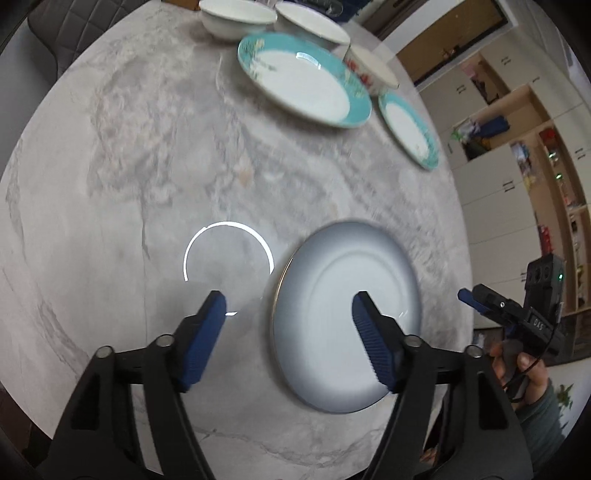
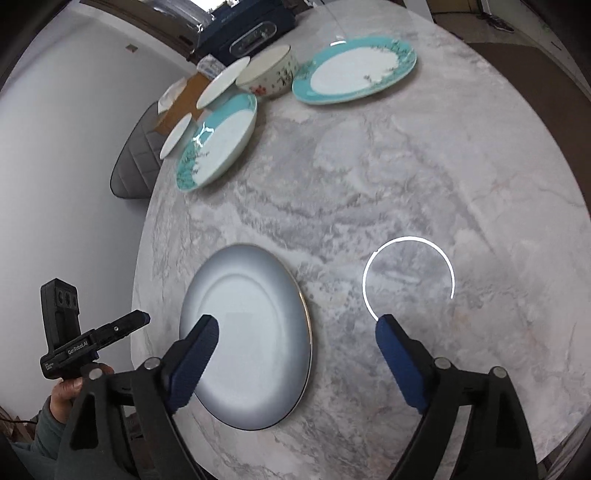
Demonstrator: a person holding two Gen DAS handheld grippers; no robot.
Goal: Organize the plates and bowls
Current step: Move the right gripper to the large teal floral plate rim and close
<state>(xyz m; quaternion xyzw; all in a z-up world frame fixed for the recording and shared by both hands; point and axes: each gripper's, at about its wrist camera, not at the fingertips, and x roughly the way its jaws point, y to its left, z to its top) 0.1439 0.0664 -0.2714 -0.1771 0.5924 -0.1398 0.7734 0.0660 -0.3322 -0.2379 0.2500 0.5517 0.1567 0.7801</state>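
A pale grey plate with a thin gold rim lies flat on the marble table near its front edge. My left gripper hovers open over the plate's left rim, holding nothing. My right gripper stands open over its right rim, also holding nothing. At the far side lie two teal-rimmed plates, a floral bowl and two white bowls.
A grey quilted chair stands by the table's far left edge, and a dark blue case sits beyond the bowls. Open shelves and cupboards line the wall to the right. A ring of lamp light reflects on the tabletop.
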